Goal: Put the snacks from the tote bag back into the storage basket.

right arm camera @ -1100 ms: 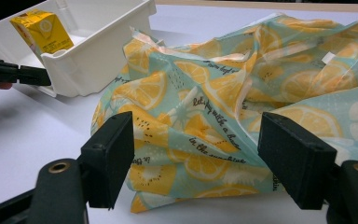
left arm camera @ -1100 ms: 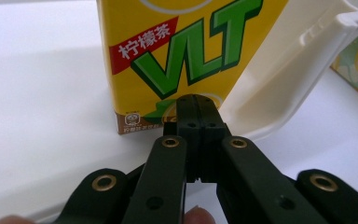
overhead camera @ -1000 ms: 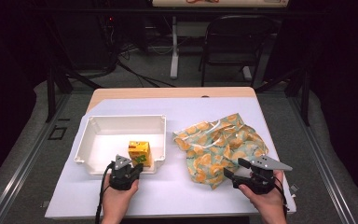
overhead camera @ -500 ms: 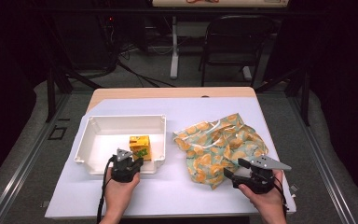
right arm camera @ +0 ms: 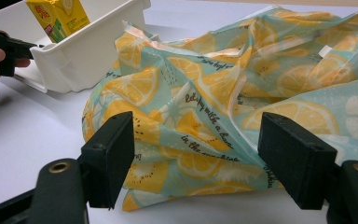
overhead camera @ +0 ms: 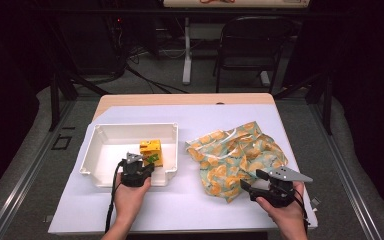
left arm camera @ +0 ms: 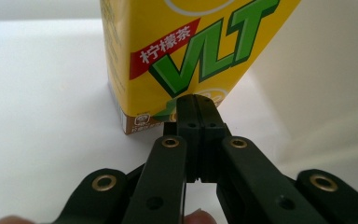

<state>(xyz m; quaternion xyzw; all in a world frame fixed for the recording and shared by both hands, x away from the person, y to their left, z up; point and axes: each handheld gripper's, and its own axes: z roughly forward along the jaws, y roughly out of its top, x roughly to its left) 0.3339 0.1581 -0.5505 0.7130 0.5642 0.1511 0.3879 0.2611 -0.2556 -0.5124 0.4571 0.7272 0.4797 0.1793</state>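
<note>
A: Nearest, the right gripper (overhead camera: 248, 188) sits with jaws apart at the bag's (overhead camera: 235, 155) near edge, gripping nothing.

B: And the left gripper (overhead camera: 141, 161)?

A: Clenched empty, it has crept forward to the carton (overhead camera: 151, 151) standing in the tray (overhead camera: 100, 172).

B: So probably nudging the carton, not grasping it.

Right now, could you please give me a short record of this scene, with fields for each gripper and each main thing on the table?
left gripper: jaws shut with nothing between them, tips close in front of the drink carton, over the tray's near edge
right gripper: jaws open, facing the near edge of the bag, not gripping it
drink carton: yellow, standing in the tray
tray: white, on the table's left half
bag: lemon-print, crumpled, lying right of the tray
table: white top
</note>
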